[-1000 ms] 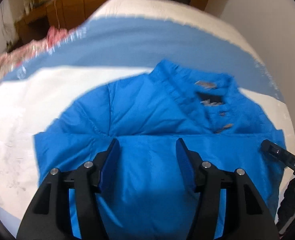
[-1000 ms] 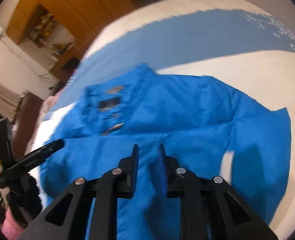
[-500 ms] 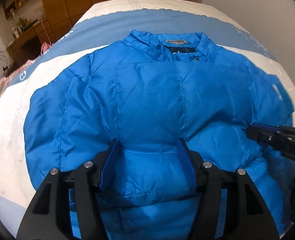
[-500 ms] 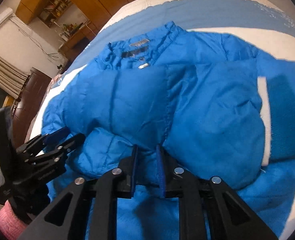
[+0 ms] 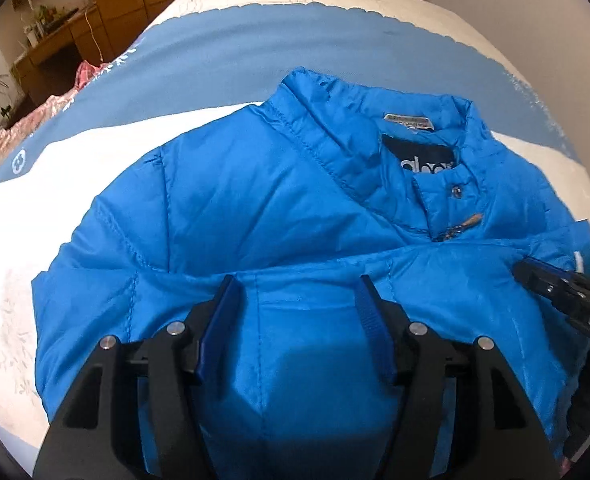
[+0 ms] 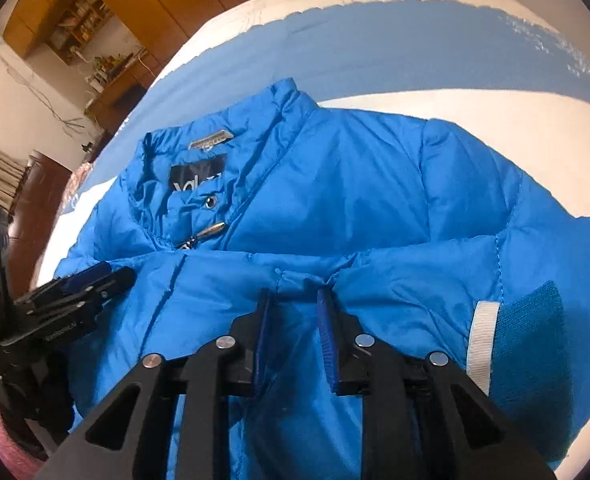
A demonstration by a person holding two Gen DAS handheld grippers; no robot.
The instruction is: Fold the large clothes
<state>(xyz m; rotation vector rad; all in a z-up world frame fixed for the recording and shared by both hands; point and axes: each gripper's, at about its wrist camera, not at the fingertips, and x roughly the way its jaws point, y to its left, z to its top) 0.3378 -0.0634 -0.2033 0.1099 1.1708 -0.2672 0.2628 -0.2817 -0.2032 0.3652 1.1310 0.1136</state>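
A bright blue padded jacket (image 5: 255,208) lies on the bed, collar at the far end, its lower part folded up over the chest. It also shows in the right wrist view (image 6: 355,192). My left gripper (image 5: 299,292) is open, its jaws wide, over the folded edge, with no cloth between them. My right gripper (image 6: 293,300) has a narrow gap between its jaws at the folded edge, and blue cloth bunches at its tips. A knit cuff (image 6: 527,344) with a white band lies at the right.
The bed has a white sheet (image 5: 75,168) and a blue cover (image 5: 223,52) beyond the jacket. A pink floral cloth (image 5: 23,128) lies at the bed's left edge. Wooden cabinets (image 6: 167,4) stand behind, with a white wall to the right.
The jacket's lower part has gone from spread open half a second ago to folded up over the chest. Both grippers have moved forward to the folded edge. The right jaws have parted slightly.
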